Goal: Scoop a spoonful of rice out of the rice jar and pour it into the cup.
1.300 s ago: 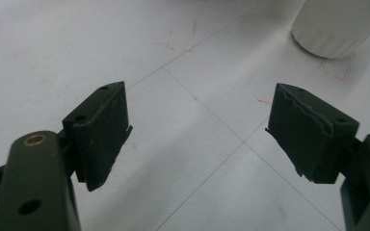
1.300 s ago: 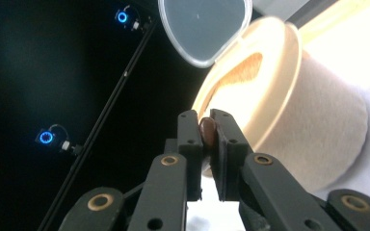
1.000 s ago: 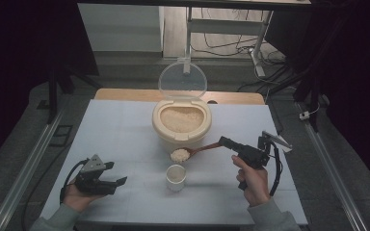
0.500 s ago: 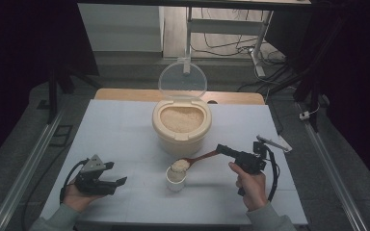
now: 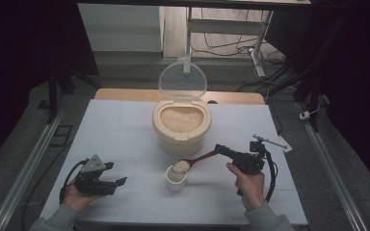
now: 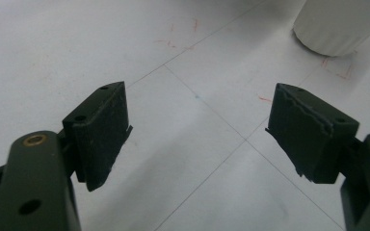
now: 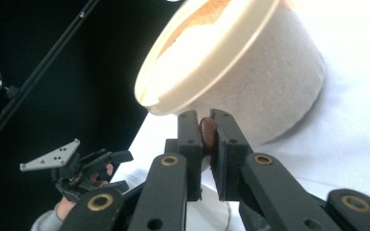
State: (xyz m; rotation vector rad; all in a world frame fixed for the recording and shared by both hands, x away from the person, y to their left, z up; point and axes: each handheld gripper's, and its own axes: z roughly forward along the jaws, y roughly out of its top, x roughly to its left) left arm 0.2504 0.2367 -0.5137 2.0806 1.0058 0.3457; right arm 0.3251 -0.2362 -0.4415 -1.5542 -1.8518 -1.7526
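Spoon (image 5: pixel 200 159) of rice now tipped over cup (image 5: pixel 176 178); right claw (image 5: pixel 220 149) clamps handle; left claw (image 5: pixel 117 173) wide, empty.

The person's left hand (image 5: pixel 74 197) enters from about seven o'clock and holds the left gripper (image 5: pixel 118 182) low near the table's near-left corner, its jaws spread wide apart and pointing toward three o'clock with nothing between them. The right hand (image 5: pixel 245 185) comes in from about five o'clock, wrapped around the right gripper (image 5: pixel 218 148), which points toward ten o'clock. Its jaws are pressed together on the brown spoon handle (image 7: pixel 207 133), the gripper rolled over sideways.
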